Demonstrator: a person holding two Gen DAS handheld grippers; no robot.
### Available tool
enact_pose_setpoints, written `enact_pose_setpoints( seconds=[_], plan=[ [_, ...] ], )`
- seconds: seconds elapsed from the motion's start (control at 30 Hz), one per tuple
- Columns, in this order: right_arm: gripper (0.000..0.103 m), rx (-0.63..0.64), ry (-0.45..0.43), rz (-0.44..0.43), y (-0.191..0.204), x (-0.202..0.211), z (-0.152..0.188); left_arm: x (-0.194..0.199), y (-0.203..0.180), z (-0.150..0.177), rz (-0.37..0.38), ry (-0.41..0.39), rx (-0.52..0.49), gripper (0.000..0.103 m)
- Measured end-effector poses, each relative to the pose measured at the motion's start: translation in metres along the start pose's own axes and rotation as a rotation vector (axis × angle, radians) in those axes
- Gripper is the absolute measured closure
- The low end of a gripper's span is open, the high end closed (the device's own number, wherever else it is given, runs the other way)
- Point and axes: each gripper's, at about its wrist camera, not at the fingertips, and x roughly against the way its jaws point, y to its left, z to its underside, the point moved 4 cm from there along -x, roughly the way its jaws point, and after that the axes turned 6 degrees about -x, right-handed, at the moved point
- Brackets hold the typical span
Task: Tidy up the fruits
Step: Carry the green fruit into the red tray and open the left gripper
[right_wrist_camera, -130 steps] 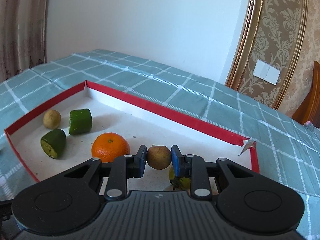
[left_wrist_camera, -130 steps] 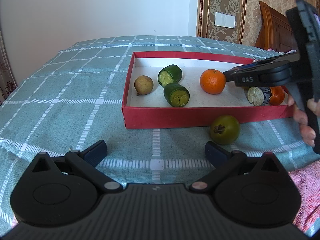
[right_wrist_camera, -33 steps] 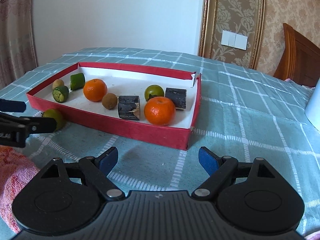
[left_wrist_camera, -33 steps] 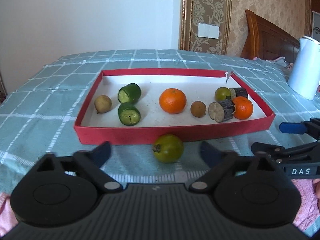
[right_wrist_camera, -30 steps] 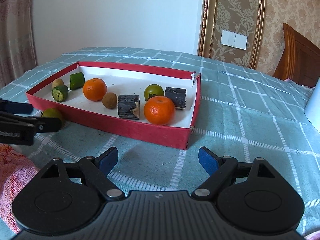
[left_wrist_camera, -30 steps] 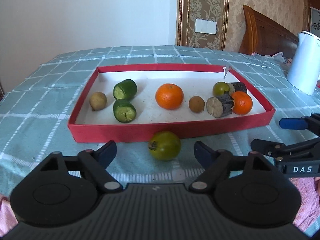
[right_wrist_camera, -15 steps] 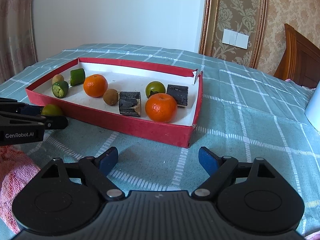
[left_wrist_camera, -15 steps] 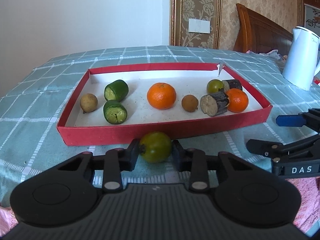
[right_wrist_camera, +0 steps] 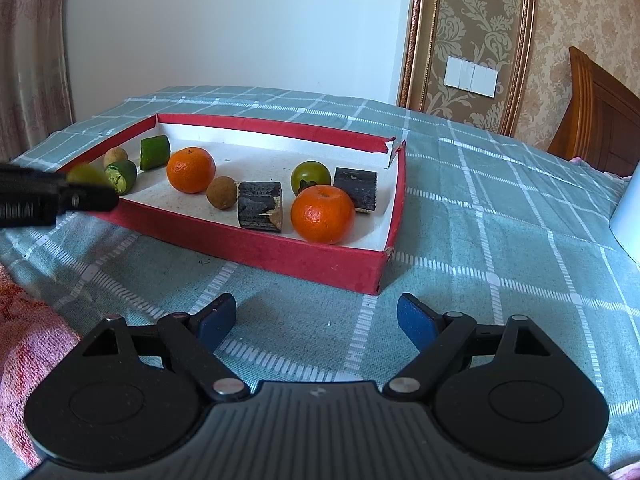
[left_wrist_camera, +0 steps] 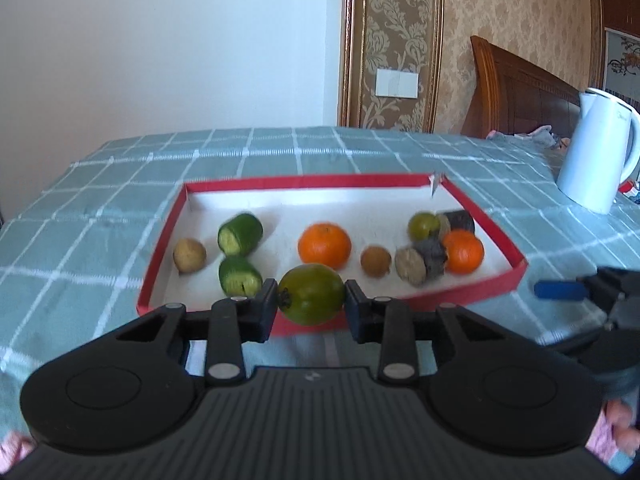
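Bench (right_wrist_camera: 500, 208) covered by a green checked cloth, observed in both wrist views. On it sits a shallow red box (left_wrist_camera: 496, 236) with a white floor, open at the top. A white kettle (left_wrist_camera: 596, 152) stands on the cloth to the right of the box, well apart from it.

Contents of the box, left to right in the left wrist view: a small tan fruit (left_wrist_camera: 189, 255), two green cut pieces (left_wrist_camera: 240, 234), an orange (left_wrist_camera: 324, 246), a small brown fruit (left_wrist_camera: 375, 261), two dark bark-covered pieces (right_wrist_camera: 259, 207), a green round fruit (right_wrist_camera: 311, 175) and a second orange (right_wrist_camera: 322, 213) — all resting on the box floor.

Left gripper (left_wrist_camera: 311, 305): fingers closed on a green fruit (left_wrist_camera: 311, 294), pads pressed against its two sides, the fruit held in front of the near wall of the box and clear of the cloth.

Right gripper (right_wrist_camera: 316, 318): fingers spread wide with nothing between them — positioned over bare cloth, just short of the near right corner of the box.
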Motion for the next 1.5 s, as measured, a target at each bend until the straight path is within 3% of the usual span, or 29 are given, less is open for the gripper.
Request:
enact_pose_setpoints(
  seconds=[0.4,0.6,1.03,1.27,1.5],
  plan=[
    [0.013,-0.006,0.003,0.002,-0.001,-0.001,0.001,-0.05,0.01,-0.036,-0.036,-0.024,0.035,0.071],
    [0.012,-0.007,0.005,0.002,-0.002,-0.001,0.001,-0.078,0.019,-0.047,-0.04,0.006,0.081,0.071],
    [0.01,-0.017,0.011,-0.002,-0.004,-0.001,0.001,-0.126,0.019,-0.047,-0.073,0.076,0.065,0.071],
    [0.01,-0.018,0.013,-0.002,-0.004,-0.002,0.0,-0.131,0.02,-0.046,-0.078,0.077,0.066,0.07],
    [0.009,-0.024,0.017,-0.004,-0.004,-0.002,0.001,-0.127,0.019,-0.048,-0.056,0.079,0.077,0.056]
  ],
)
